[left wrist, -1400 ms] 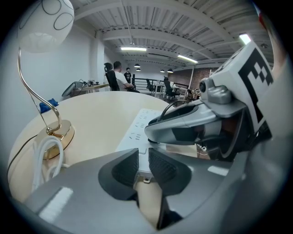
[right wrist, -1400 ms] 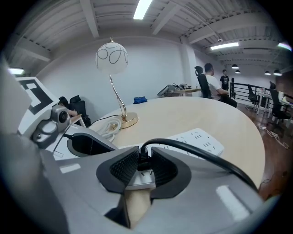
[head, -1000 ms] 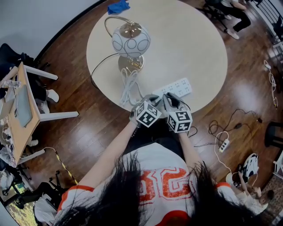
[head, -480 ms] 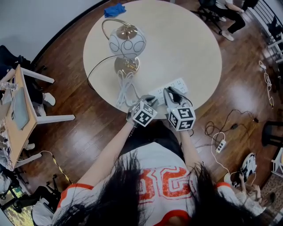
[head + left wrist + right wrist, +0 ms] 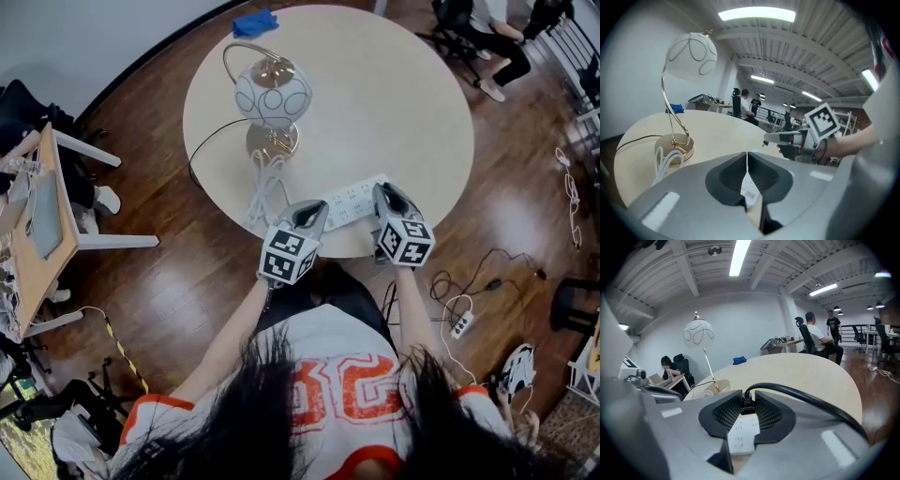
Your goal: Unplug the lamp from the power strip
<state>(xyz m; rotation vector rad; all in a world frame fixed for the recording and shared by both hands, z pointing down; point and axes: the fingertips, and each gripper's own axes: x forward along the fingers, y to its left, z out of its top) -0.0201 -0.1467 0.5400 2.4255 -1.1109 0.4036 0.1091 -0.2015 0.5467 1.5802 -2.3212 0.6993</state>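
A gold-stemmed lamp [image 5: 272, 92] with a white globe shade stands on the round table [image 5: 394, 84]; its white cord coil [image 5: 266, 187] lies by the base. The white power strip [image 5: 349, 200] rests near the front edge. My right gripper [image 5: 385, 195] is at the strip's right end, shut on a black plug [image 5: 748, 403] whose black cable [image 5: 811, 401] arcs away to the right above the strip [image 5: 739, 438]. My left gripper [image 5: 313, 213] hovers at the strip's left end with its jaws together [image 5: 746, 160]. A small white tag [image 5: 750, 191] shows behind the tips.
A blue cloth [image 5: 253, 21] lies at the table's far edge. A black cord [image 5: 202, 142] drops off the left side. A wooden desk [image 5: 37, 234] stands at left. Another power strip [image 5: 457, 323] and cables lie on the floor at right. People sit beyond the table [image 5: 487, 28].
The two grippers have moved apart: the left drew back toward the front-left, and the right shifted to the strip's right end.
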